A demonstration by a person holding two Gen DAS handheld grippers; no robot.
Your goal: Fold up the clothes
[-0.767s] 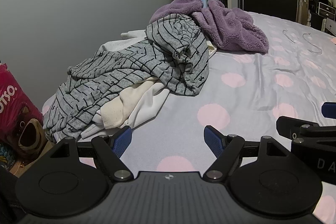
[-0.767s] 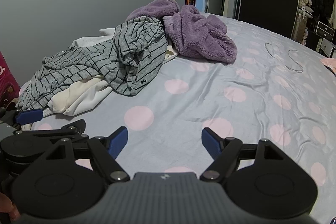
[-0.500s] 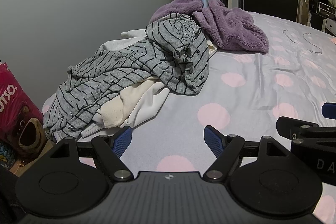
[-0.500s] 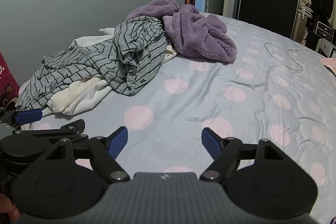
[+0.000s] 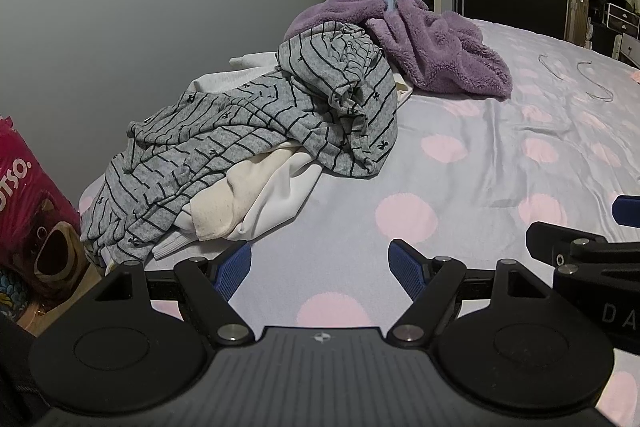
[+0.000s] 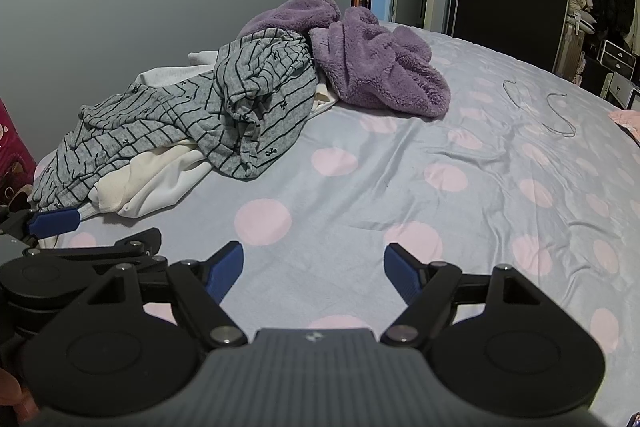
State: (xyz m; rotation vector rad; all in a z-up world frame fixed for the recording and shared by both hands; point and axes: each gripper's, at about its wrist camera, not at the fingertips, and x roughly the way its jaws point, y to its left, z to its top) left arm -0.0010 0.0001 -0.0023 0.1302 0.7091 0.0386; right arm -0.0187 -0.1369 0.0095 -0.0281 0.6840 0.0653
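A heap of clothes lies on the bed by the wall: a grey striped garment (image 5: 256,131) (image 6: 224,119) on top, a cream and white garment (image 5: 256,199) (image 6: 152,179) under it, and a purple fleece garment (image 5: 424,43) (image 6: 372,63) behind. My left gripper (image 5: 320,267) is open and empty, low over the sheet just short of the heap. My right gripper (image 6: 314,269) is open and empty beside it to the right. Part of the left gripper shows at the left edge of the right wrist view (image 6: 56,223).
The bed has a grey sheet with pink dots (image 5: 480,187) (image 6: 400,167). Two wire hangers (image 5: 592,79) (image 6: 556,111) lie far right. A pink bag (image 5: 28,211) stands left of the bed. A grey wall, an open door and a wardrobe lie beyond.
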